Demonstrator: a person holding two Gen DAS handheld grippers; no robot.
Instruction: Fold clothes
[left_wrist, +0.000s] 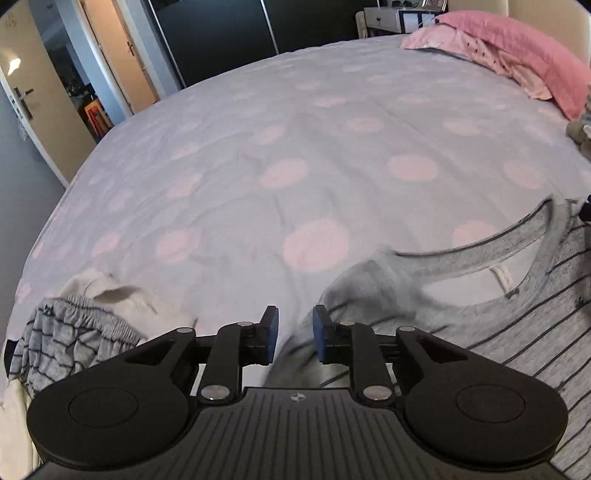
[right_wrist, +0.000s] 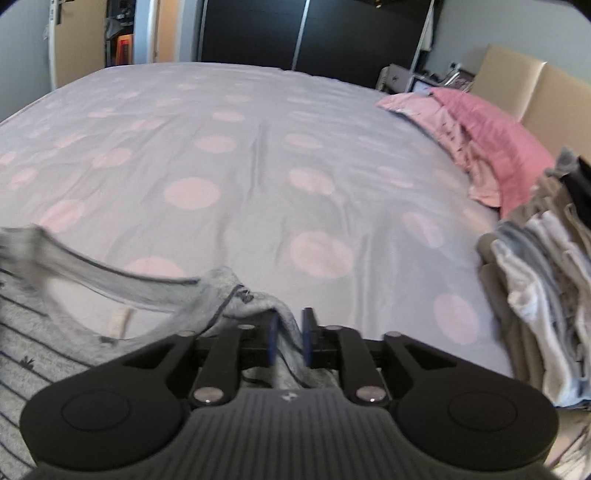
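Grey striped shirt (left_wrist: 517, 332) is lying neck-up across the near edge of the bed (left_wrist: 295, 147), collar open, white label showing inside. You're holding the right tool (right_wrist: 288, 339) clamped on a bunched shoulder fold of that shirt (right_wrist: 255, 299); fabric is sitting between the blue pads and the gap is narrow. Your left tool (left_wrist: 294, 332) is hanging parted, pads apart with a moderate gap, nothing between them; the shirt's other shoulder is sitting just beside the right-hand pad and running beneath it, and whether they're touching is unclear from the blur. The collar edge is looking smeared in both wrist views. A crumpled pile (left_wrist: 74, 332) of grey checked and cream clothes is sitting at the left near corner of the bed. In the right wrist view a stack of folded clothes (right_wrist: 546, 277) is resting at the bed's right edge, near the pink pillows (right_wrist: 491, 136). The bed cover is pale lilac with pink dots.
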